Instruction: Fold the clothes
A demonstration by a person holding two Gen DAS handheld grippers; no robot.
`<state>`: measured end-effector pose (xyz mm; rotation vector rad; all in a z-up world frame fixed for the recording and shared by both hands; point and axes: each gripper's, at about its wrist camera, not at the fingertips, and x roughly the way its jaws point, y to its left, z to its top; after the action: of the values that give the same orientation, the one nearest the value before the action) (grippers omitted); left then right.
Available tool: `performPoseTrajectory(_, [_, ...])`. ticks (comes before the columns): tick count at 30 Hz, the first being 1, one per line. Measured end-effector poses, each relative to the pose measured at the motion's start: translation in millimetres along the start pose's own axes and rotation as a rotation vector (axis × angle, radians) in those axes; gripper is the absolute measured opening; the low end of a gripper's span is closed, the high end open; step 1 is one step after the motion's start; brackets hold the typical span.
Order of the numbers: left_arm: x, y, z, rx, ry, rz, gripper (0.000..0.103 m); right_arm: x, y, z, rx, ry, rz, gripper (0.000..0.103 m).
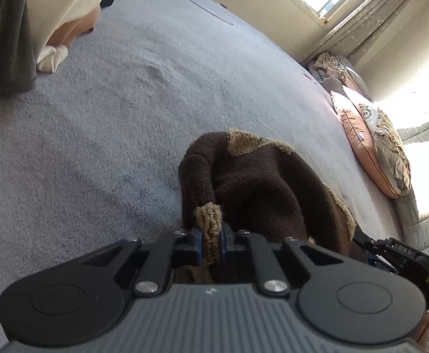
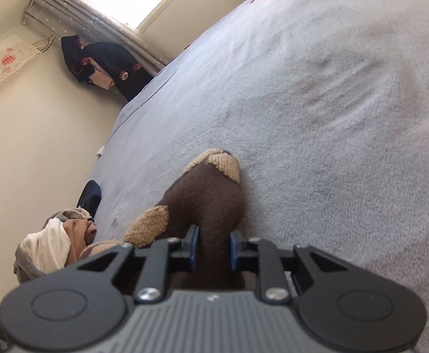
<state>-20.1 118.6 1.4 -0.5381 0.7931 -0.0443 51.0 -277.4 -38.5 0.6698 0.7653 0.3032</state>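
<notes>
- Left wrist view: at the lower middle of the frame, the left gripper [image 1: 211, 244] is clenching the tan cuff [image 1: 210, 216] of the brown sweater [image 1: 261, 185], which is lying bunched on the grey bedspread [image 1: 111, 117] at centre right.
- Part of the right gripper [image 1: 402, 257] is showing at the lower right edge; pillows [image 1: 373, 144] are leaning at the right.
- Right wrist view: low in the centre, the right gripper [image 2: 213, 248] is pinching a brown fold of the sweater [image 2: 211, 200] on the bedspread [image 2: 317, 88].
- A clothes pile [image 2: 55, 244] is sitting at the lower left.

Left gripper [image 1: 211, 242]: tilted downward, blue pads clamped on a tan knit cuff [image 1: 210, 217].
Right gripper [image 2: 213, 251]: tilted downward, pads pinching brown fabric [image 2: 211, 206] (a thicker bunch).
</notes>
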Motion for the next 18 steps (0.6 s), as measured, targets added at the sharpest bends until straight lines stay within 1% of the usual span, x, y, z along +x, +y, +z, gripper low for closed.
performPoseTrajectory(1, [-6, -7, 7, 0.035, -0.030, 0.010, 0.010, -9, 6, 4, -0.016, -0.028, -0.021, 0.013])
performPoseTrajectory(3, [-20, -21, 21, 0.092, -0.095, 0.029, 0.009, -26, 16, 12, -0.045, -0.083, -0.047, 0.012])
performPoseTrajectory(6, [-38, -41, 44, 0.160, -0.171, 0.028, 0.009, -50, 32, 23, -0.086, -0.160, -0.075, 0.011])
performPoseTrajectory(8, [-46, -56, 56, 0.205, -0.211, 0.035, 0.007, -66, 42, 28, -0.113, -0.207, -0.085, 0.011])
performPoseTrajectory(10, [-51, -72, 68, 0.261, -0.269, 0.064, 0.007, -81, 52, 34, -0.152, -0.267, -0.100, 0.011])
performPoseTrajectory(12, [-53, -86, 82, 0.298, -0.309, 0.079, 0.007, -92, 64, 40, -0.203, -0.327, -0.132, 0.011])
performPoseTrajectory(14, [-48, -98, 96, 0.328, -0.334, 0.102, 0.007, -99, 73, 47, -0.250, -0.375, -0.166, 0.011])
performPoseTrajectory(18, [-14, -117, 116, 0.372, -0.312, 0.128, 0.007, -94, 79, 66, -0.300, -0.410, -0.222, 0.011])
